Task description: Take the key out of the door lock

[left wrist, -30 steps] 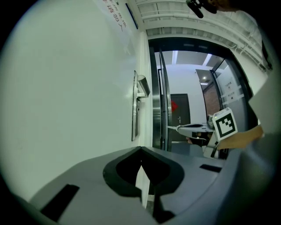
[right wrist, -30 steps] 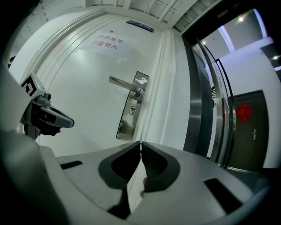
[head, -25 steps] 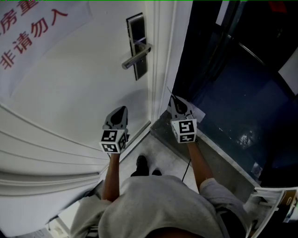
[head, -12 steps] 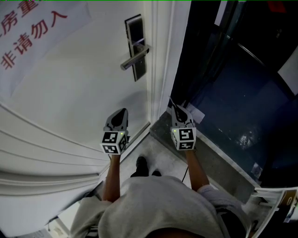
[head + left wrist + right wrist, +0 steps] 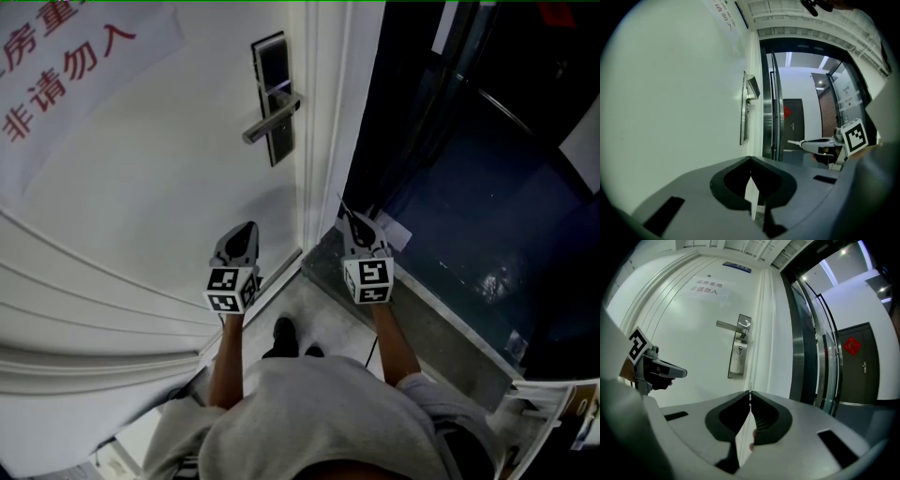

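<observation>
Keyhole (image 5: 738,350), perhaps, only in right gripper view

The pale floor (image 5: 330,319) runs in a narrow strip along the foot of the white door (image 5: 169,178). A dark shoe (image 5: 284,330) stands on it, close to the door's lower edge. To the right a grey threshold (image 5: 427,323) crosses the doorway at a slant, and beyond it lies a dark, glossy floor (image 5: 478,216) with bright reflections. The door itself carries a dark lock plate (image 5: 274,94) with a metal lever handle (image 5: 272,118), and a notice (image 5: 66,66) in red characters at upper left.
</observation>
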Tool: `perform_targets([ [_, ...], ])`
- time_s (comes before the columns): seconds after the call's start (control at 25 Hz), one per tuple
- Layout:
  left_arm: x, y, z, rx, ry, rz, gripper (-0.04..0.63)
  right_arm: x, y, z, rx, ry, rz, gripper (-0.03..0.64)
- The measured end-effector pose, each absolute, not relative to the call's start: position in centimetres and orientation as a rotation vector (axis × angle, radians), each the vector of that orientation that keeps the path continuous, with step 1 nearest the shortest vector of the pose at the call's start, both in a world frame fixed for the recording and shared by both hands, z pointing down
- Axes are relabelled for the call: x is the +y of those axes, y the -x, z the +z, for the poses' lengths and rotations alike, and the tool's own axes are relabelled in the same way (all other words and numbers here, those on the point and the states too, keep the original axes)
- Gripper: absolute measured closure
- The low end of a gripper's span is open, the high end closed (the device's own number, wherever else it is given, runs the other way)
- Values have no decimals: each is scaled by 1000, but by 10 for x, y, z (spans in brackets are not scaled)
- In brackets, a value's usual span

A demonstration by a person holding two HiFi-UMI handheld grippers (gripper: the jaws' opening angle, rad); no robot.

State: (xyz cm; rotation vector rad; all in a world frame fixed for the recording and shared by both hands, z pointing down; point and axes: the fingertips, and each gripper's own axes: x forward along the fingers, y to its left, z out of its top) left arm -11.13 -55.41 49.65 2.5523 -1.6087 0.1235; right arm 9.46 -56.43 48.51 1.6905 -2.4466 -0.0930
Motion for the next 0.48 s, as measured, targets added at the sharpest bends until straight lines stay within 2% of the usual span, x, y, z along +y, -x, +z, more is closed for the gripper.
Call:
perform_targets([
  [0.48,-557,117,498,-1636,-2532,114,578,-567,-88,484,-2452,-1672,-99,588],
])
